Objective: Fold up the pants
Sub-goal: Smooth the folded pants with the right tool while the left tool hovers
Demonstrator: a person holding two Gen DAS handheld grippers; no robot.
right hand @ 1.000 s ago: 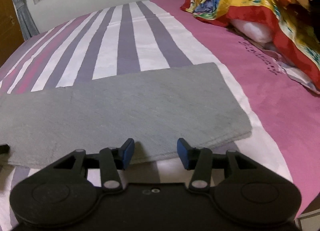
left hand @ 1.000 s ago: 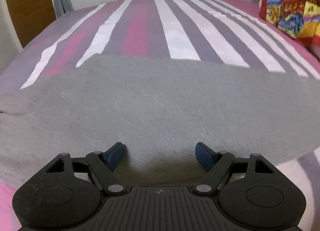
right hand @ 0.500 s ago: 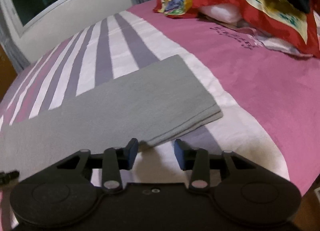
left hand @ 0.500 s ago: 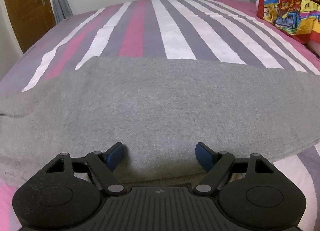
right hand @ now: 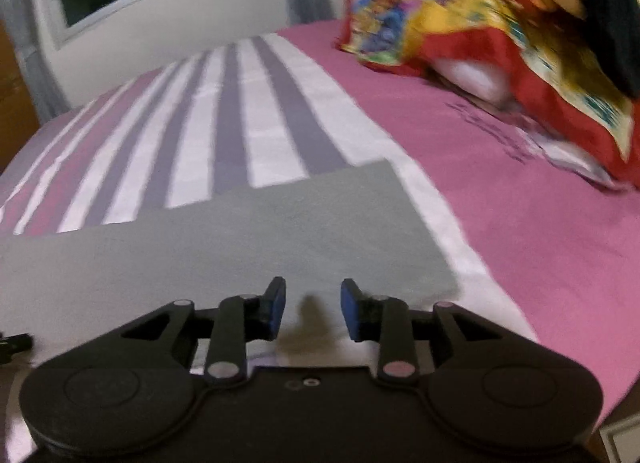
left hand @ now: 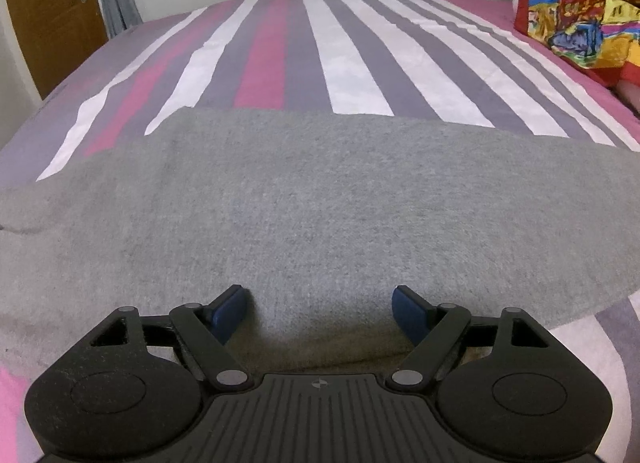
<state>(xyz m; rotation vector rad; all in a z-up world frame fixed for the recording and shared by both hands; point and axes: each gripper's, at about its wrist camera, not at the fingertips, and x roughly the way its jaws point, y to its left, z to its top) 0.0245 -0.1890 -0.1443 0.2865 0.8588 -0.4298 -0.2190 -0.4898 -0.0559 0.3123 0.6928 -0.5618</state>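
While the pants (left hand: 320,203) lie flat, the left gripper (left hand: 320,309) hovers over their near edge.

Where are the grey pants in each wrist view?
Left wrist: pants span the whole width, mid-frame, reaching the jaws.
Right wrist: pants lie centre-left; their end is right of centre.
Shared landmark: the colourful bedding at upper right.

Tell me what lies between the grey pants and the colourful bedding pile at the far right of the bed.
Only bare bedsheet: a white stripe beside the grey pants, then plain pink up to the colourful bedding pile. The right wrist view shows it best.
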